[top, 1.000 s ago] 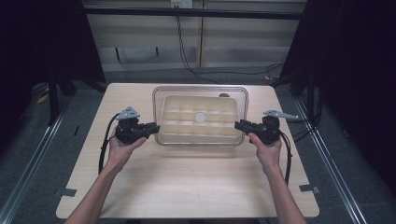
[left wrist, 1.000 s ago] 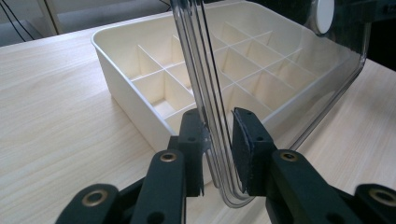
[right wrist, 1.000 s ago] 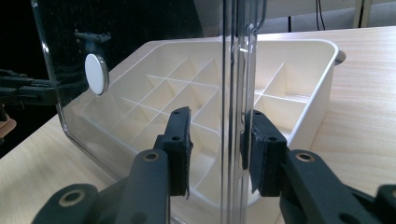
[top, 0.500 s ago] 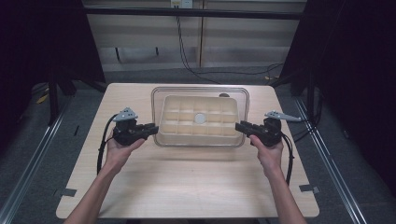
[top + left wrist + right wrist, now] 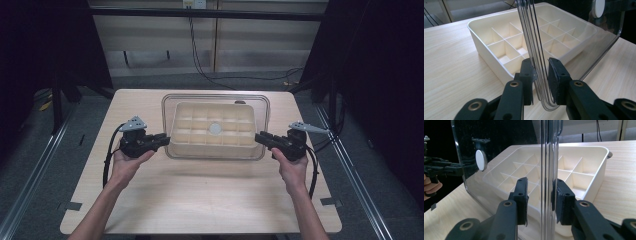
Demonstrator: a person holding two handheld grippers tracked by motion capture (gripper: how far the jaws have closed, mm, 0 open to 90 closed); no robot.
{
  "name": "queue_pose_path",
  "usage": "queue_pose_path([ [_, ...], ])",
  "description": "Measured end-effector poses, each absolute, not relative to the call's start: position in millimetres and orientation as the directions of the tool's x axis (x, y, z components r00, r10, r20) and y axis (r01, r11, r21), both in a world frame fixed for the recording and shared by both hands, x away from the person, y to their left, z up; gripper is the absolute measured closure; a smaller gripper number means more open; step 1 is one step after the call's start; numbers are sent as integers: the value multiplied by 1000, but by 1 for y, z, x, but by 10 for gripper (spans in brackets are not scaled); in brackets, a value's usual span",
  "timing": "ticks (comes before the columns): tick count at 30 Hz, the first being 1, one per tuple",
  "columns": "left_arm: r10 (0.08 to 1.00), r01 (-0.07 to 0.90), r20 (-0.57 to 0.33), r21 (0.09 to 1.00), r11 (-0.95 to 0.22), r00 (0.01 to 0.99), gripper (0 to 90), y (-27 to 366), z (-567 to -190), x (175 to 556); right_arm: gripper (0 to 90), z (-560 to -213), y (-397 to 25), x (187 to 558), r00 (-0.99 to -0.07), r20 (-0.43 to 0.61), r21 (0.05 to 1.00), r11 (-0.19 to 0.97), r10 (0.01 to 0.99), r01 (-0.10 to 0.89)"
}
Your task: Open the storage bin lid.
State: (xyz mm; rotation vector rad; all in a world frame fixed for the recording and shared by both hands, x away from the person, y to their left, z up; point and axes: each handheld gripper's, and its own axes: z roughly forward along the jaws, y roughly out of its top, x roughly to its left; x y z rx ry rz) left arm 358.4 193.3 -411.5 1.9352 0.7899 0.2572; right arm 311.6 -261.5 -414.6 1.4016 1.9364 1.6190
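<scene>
Table of pale wood carries a cream divided tray, its compartments bare, with little else around it. A clear lid hovers flat above the tray, long axis running left to right. The left tongs straddle its left rim and the right tongs its right rim, jaws either side of the edge; whether they pinch it I cannot tell.
</scene>
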Motion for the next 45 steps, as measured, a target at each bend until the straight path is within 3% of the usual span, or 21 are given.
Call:
queue_pose_path([
  [26, 617, 413, -128, 843, -345, 776, 751, 198, -412, 337, 683, -423, -256, 288, -521, 351, 833, -6, 778, 553],
  [45, 592, 418, -152, 841, -343, 792, 750, 203, -416, 323, 700, -421, -258, 271, -536, 372, 840, -30, 758, 542],
])
